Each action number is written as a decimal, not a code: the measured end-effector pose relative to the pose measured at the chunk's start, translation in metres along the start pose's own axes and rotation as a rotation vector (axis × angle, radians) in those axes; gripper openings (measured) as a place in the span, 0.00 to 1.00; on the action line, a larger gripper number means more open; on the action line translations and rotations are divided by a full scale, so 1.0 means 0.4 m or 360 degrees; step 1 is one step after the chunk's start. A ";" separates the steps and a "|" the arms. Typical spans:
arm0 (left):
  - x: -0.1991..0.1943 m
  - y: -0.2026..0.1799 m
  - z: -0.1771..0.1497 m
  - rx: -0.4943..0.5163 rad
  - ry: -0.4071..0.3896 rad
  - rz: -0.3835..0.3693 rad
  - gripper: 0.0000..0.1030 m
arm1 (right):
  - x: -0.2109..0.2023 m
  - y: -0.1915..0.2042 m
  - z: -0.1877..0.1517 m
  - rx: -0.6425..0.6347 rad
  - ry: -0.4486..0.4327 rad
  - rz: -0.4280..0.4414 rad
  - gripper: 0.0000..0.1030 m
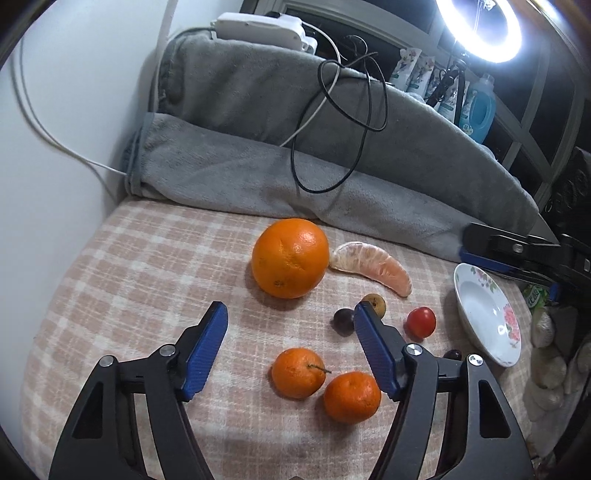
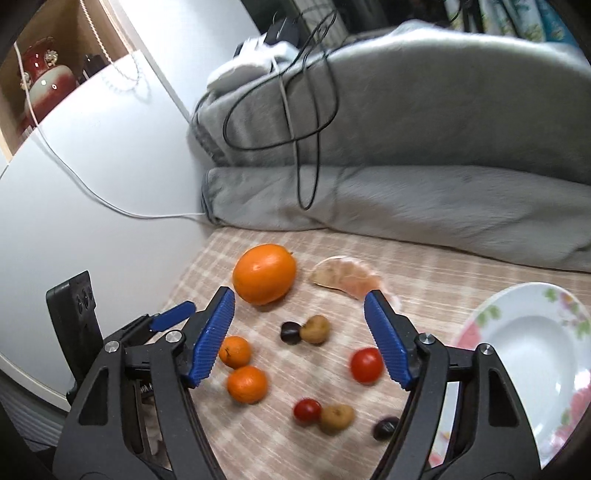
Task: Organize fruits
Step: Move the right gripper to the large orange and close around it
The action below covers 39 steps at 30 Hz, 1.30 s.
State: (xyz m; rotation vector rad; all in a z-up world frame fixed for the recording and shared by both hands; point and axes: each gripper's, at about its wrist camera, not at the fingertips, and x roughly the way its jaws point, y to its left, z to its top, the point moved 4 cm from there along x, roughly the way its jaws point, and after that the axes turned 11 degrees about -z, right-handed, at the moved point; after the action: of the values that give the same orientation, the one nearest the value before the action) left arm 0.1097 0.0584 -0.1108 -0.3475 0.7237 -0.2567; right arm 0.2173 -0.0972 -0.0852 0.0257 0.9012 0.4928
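Fruit lies scattered on a pink checked cloth (image 1: 147, 266). There is a large orange (image 1: 290, 257), a peeled citrus segment (image 1: 371, 266), two mandarins (image 1: 297, 373) and a cherry tomato (image 1: 421, 322). A brown fruit (image 1: 375, 303) touches a dark grape (image 1: 343, 321). My left gripper (image 1: 289, 308) hovers open above the mandarins and holds nothing. My right gripper (image 2: 298, 293) is open and empty too, over the grape (image 2: 290, 332) and the tomato (image 2: 366, 364). Nearer the camera lie a smaller tomato (image 2: 306, 410), a second brown fruit (image 2: 336, 417) and another grape (image 2: 386, 427). The flowered white plate (image 2: 528, 343) at the right holds nothing.
A folded grey blanket (image 1: 332, 177) with looped black cables (image 1: 347, 122) bounds the far side. A white wall (image 1: 55, 147) stands at the left. A ring light (image 1: 480, 26) and bottles on shelves sit behind, at the right.
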 end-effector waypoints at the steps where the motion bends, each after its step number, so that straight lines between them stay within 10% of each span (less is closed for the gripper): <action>1: 0.007 0.003 0.001 -0.0006 0.0008 -0.0004 0.68 | 0.026 0.001 0.005 0.0023 0.0042 0.0016 0.74; 14: 0.086 0.057 0.019 -0.0132 0.0089 -0.0075 0.65 | 0.218 0.015 0.060 0.0230 0.0347 0.0267 0.74; 39: 0.166 0.073 0.060 -0.0153 0.0148 -0.0117 0.63 | 0.342 0.090 0.066 0.0234 0.0491 0.0339 0.71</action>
State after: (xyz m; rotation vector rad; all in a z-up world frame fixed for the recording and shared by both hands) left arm 0.1774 0.0673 -0.1454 -0.4566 0.8175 -0.3101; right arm 0.2937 -0.0026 -0.1622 0.1852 1.2439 0.6388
